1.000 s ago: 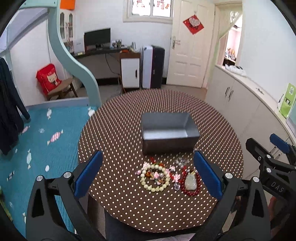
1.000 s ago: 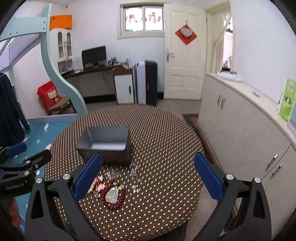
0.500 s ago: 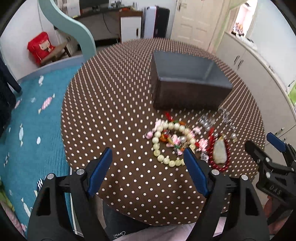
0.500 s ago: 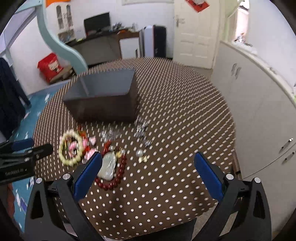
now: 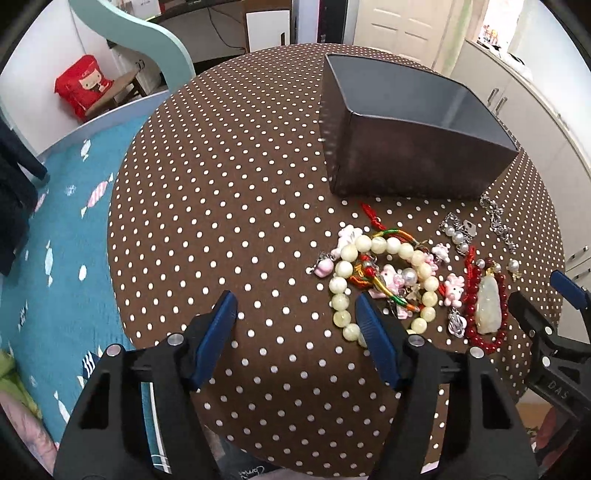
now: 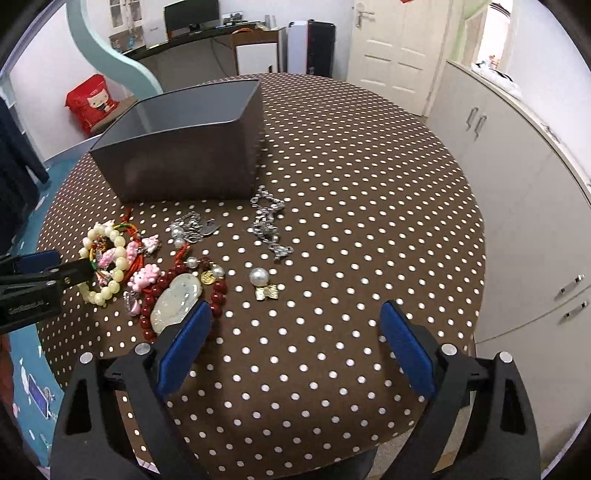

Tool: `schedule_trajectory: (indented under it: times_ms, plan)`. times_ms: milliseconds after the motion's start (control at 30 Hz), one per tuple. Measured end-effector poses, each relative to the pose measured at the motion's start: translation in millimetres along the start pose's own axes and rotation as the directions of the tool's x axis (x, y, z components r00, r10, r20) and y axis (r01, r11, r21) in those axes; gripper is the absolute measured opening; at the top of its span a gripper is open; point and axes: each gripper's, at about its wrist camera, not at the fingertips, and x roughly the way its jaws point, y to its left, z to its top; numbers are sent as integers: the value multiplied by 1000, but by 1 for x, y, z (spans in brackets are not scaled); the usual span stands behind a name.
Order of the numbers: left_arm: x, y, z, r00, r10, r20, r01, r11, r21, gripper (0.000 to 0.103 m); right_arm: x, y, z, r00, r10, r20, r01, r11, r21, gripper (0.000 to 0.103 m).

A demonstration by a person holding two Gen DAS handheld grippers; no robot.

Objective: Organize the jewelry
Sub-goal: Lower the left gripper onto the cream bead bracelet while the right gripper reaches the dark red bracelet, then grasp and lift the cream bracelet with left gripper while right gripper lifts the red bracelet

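Both your grippers, left gripper point(image 5: 295, 314) and right gripper point(image 6: 295, 325), are hovering spread, jaws narrowing on nothing, over the jewelry point(image 5: 388, 273).

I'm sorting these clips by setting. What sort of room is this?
Most likely a home bedroom or study: a desk with a monitor at the back, white cupboards along one wall, a candy-print rug beside the round dotted table.

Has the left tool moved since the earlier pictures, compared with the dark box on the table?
Yes. The left tool has come down toward the table and tilted downward; the dark box now sits higher in its view. Its jaws have been closing, empty.
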Motion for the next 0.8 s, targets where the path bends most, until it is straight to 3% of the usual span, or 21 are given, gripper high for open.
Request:
schedule_trajectory:
  times_ms: [167,233,300,433,500,567,800]
  plan:
    - [3,-4,9,1000,-1,3,1,1000,26,64,7,15,1,999,-33,-8,32,997,-76,88]
    - [1,-13,10,999,-26,21,24,995,96,46,7,21,-1,999,-51,4,52,993,-104,86]
    - [1,-15,11,999,-36,27,32,991,133,42,5,24,-2,999,-31,10,32,992,-123,78]
    - [1,-15,11,997,-65,37,58,986,156,22,1,25,-4,996,87,-5,-87,985,-146,37]
    - [2,-10,14,995,-95,31,90,987,134,9,-3,30,-6,995,99,-8,-99,981,-170,25]
    - [4,-4,14,991,-129,27,126,986,114,9,-6,31,-7,995,101,-12,-102,980,-172,7]
    - [-4,13,17,977,-208,39,206,977,54,9,-11,11,-1,988,150,-20,-152,984,-96,7]
